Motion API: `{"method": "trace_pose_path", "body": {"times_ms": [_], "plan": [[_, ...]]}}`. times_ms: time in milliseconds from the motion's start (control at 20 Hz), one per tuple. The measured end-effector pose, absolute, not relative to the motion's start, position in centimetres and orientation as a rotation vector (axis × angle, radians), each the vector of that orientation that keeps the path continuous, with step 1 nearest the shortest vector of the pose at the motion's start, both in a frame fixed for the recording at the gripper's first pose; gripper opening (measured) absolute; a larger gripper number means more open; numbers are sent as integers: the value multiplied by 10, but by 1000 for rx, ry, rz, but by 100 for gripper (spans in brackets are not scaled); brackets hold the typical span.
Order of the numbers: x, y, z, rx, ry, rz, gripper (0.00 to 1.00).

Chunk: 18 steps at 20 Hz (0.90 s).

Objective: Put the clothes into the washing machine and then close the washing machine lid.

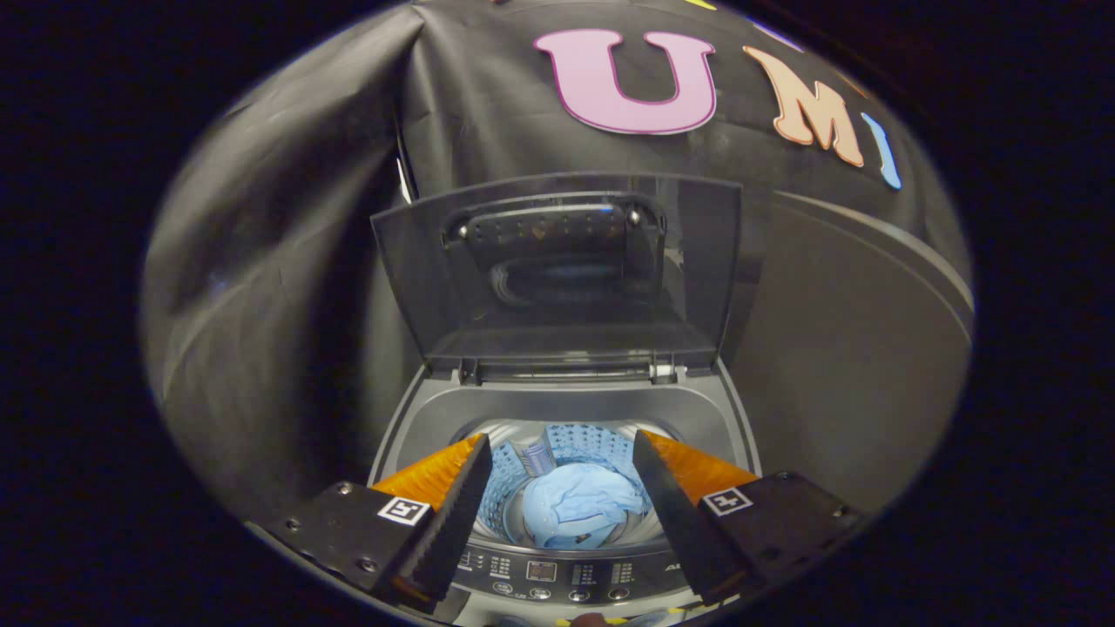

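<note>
**Clothes in the drum, lid next**

Nearest to us are our own jaws, the gripper (pixel 557 496) spread wide with nothing between the fingers; both fingers hang in the air above the front of the washing machine (pixel 435 409). Just under the fingertips runs the control panel (pixel 557 575) with its row of buttons.

Going from left to right: the left finger (pixel 449 514) crosses the left rim of the tub opening; between the fingers and below them we look down into the drum (pixel 571 444), where the light blue clothes (pixel 579 509) lie bunched on the bottom; the right finger (pixel 675 514) crosses the right rim. Beyond all this the lid (pixel 557 270) stands raised at the back, tilted a little past upright, its handle recess showing near the top edge. A grey panel (pixel 854 348) stands to the right of the machine.

We judge the loading done, since the garment sits fully inside and nothing hangs over the rim. What remains is the lid. To do it well we would lift clear of the tub, reach up and behind the lid's top edge near the middle, so the pull does not twist the hinges, and hook or pinch it there. Then we would draw it forward and down in an arc about the rear hinge, slowing near the end so it settles flat instead of slamming.
</note>
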State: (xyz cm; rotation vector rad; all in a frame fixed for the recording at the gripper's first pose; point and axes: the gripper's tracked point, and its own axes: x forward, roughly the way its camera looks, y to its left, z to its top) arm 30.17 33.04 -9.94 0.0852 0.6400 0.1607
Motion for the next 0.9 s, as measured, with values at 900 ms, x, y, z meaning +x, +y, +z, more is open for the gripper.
{"method": "trace_pose_path", "body": {"times_ms": [900], "plan": [[410, 339, 35, 124, 337, 143, 97]]}}
